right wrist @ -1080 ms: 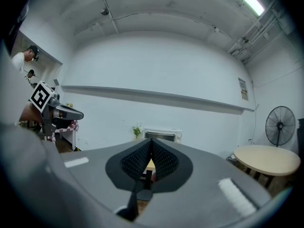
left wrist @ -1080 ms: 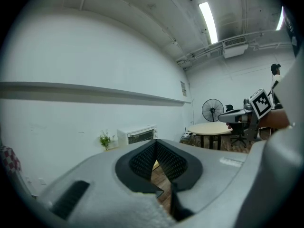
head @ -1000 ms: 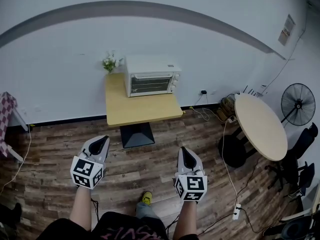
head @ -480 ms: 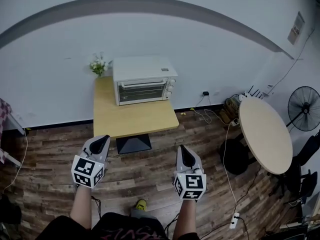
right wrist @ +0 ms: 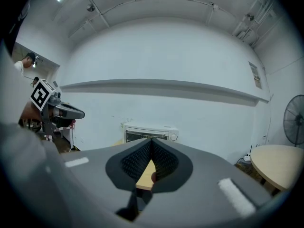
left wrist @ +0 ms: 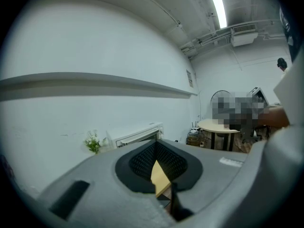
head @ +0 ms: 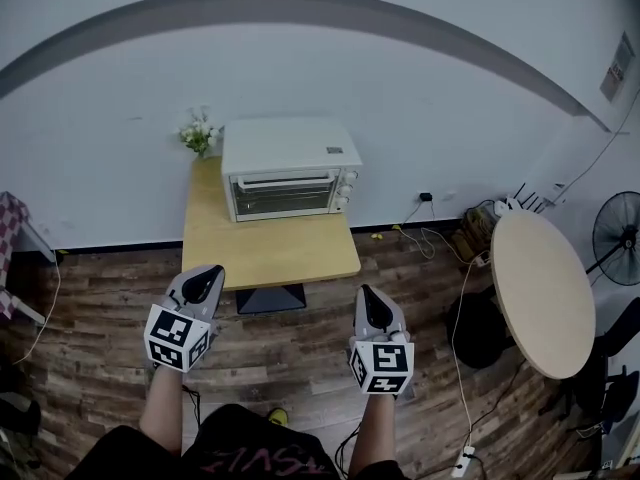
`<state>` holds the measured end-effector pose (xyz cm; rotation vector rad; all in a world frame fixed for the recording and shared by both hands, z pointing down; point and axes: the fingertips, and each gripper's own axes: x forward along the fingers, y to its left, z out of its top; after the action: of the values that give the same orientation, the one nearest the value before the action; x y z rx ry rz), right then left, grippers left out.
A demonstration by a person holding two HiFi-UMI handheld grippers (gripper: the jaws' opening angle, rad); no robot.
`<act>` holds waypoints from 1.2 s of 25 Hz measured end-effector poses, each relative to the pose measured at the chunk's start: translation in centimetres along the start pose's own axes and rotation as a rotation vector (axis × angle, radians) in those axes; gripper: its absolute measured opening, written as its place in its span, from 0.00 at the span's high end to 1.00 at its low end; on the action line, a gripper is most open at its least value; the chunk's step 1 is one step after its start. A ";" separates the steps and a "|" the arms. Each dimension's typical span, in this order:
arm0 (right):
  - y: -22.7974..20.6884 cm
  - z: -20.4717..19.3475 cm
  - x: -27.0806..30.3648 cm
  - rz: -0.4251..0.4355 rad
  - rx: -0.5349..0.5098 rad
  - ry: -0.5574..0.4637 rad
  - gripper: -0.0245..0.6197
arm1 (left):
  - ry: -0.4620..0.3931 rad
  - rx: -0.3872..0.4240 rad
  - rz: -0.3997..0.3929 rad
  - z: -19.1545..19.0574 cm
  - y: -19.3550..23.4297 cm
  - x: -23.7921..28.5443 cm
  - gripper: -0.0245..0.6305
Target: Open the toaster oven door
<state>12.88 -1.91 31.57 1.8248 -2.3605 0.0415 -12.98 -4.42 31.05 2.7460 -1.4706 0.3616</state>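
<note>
Head view: boxy white metal toaster oven [head: 290,168], door shut, on a square light-wood table [head: 270,253] at 12 o'clock; left gripper [head: 204,282] at 7, right gripper [head: 369,304] at 5. Left gripper view: jaws pressed together, empty. Right gripper view: likewise.

The toaster oven [head: 290,168] stands at the back of the table [head: 270,250], flowers [head: 200,132] just left of it.
</note>
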 end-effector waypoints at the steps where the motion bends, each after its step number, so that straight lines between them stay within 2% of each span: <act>1: -0.3 0.1 0.5 0.002 0.005 -0.003 0.95 | 0.001 0.008 0.003 0.2 0.1 0.3 0.96; 8: -0.3 0.3 4.2 0.040 -0.018 -0.005 0.95 | -0.003 0.015 0.023 0.6 2.3 2.4 0.96; 15: -0.6 0.5 10.1 0.054 -0.027 0.007 0.95 | -0.001 -0.005 0.023 0.2 6.3 6.9 0.96; 30: -2.7 1.2 22.5 0.016 -0.062 0.074 0.95 | 0.033 -0.025 -0.063 -0.1 14.1 18.6 0.96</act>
<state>9.88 -24.39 33.35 1.7459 -2.3005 0.0367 -14.64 -27.62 33.47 2.7457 -1.3682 0.3824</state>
